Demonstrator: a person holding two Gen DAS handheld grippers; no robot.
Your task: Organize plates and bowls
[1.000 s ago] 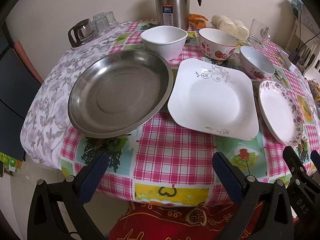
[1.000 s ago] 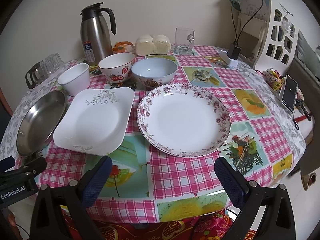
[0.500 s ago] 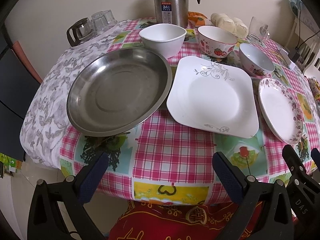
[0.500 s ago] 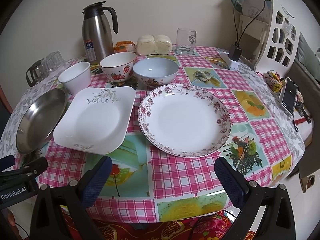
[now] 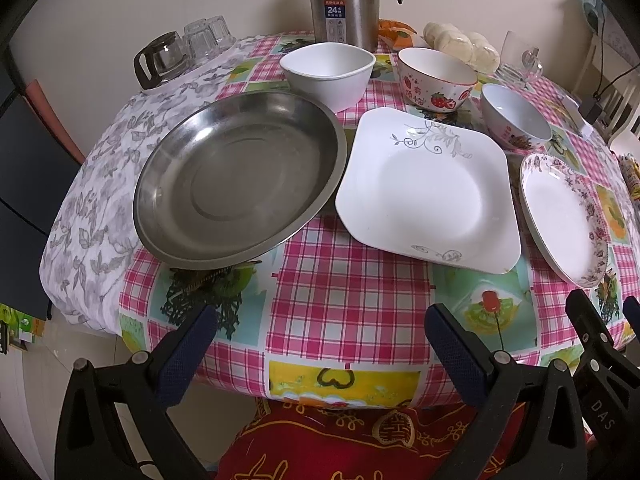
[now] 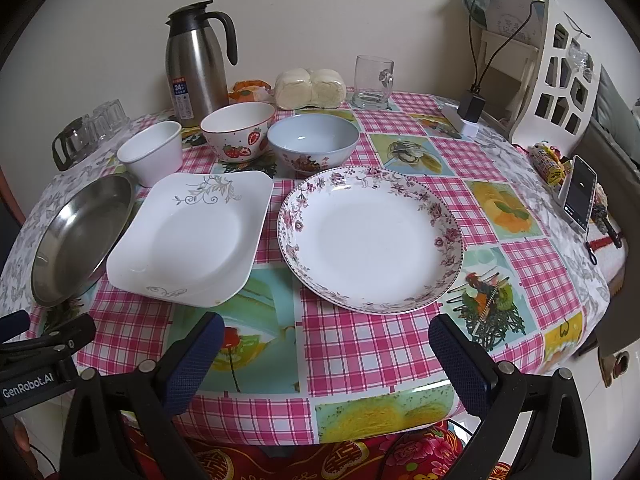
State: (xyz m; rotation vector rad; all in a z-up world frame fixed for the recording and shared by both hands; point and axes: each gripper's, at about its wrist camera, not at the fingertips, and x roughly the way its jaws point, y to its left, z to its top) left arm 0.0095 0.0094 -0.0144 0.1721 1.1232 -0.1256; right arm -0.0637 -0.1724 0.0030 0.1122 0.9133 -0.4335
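Observation:
A steel round plate (image 5: 240,176) (image 6: 80,236) lies at the table's left, a white square plate (image 5: 428,188) (image 6: 192,236) beside it, and a round floral-rimmed plate (image 6: 372,236) (image 5: 564,216) to the right. Behind them stand a white bowl (image 5: 328,74) (image 6: 152,156), a strawberry bowl (image 5: 436,78) (image 6: 240,136) and a pale blue bowl (image 6: 314,144) (image 5: 514,120). My left gripper (image 5: 320,344) is open, low at the table's near edge before the steel and square plates. My right gripper (image 6: 322,350) is open too, in front of the floral plate.
At the back stand a steel thermos jug (image 6: 196,64), wrapped buns (image 6: 310,88), a glass mug (image 6: 372,82) and glassware (image 5: 180,50) at the far left. A phone (image 6: 580,192), a charger with cable (image 6: 472,108) and a white rack (image 6: 556,80) sit on the right.
Both grippers have edged slightly forward toward the table, so the dishes look a little nearer. Both stay open and nothing on the table has moved.

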